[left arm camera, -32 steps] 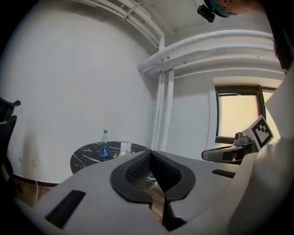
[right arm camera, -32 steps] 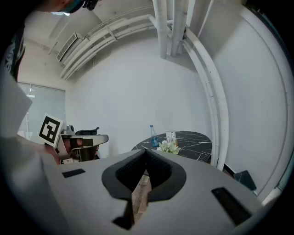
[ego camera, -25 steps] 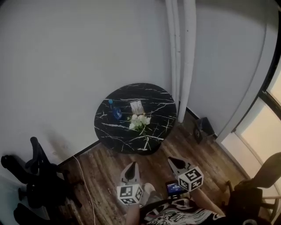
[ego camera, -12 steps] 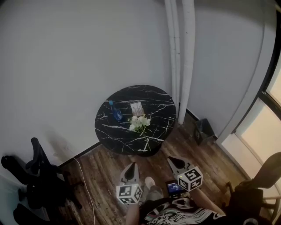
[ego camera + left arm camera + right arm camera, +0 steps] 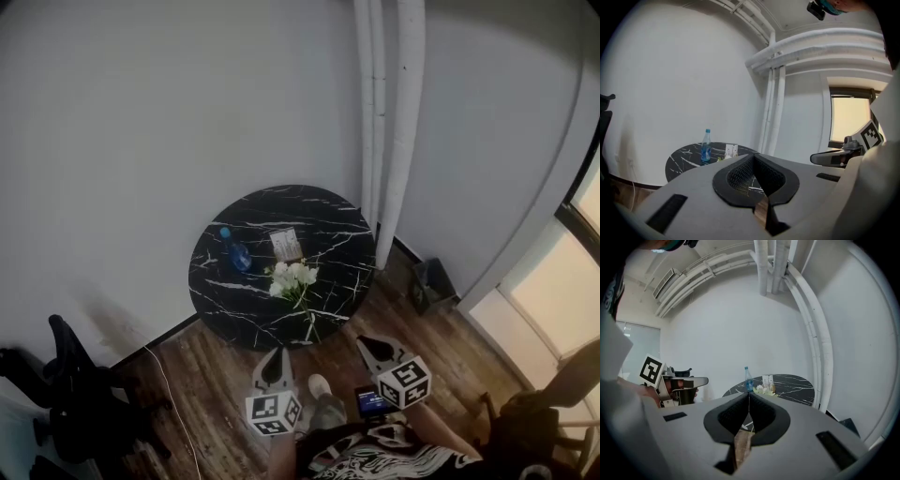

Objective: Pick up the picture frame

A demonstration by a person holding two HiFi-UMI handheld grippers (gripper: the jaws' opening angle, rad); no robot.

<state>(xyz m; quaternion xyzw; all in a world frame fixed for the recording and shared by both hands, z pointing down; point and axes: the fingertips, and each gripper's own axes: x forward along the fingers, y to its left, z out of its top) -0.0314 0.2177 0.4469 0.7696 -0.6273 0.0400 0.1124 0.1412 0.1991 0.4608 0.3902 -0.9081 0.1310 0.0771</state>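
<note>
Well off table rim (image 5: 211, 309): left tongs (image 5: 277, 354), right tongs (image 5: 364, 343)

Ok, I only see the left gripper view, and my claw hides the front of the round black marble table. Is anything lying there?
Observer: Yes, a bunch of white flowers lies on the round black marble table, nearer us than the small pale picture frame.
Operator: Is the other claw open?
Observer: No, the right gripper view shows the right claw shut, with nothing in it.
Operator: Anything beside the table?
Observer: A small dark bin stands by the wall, right of the table.
</note>
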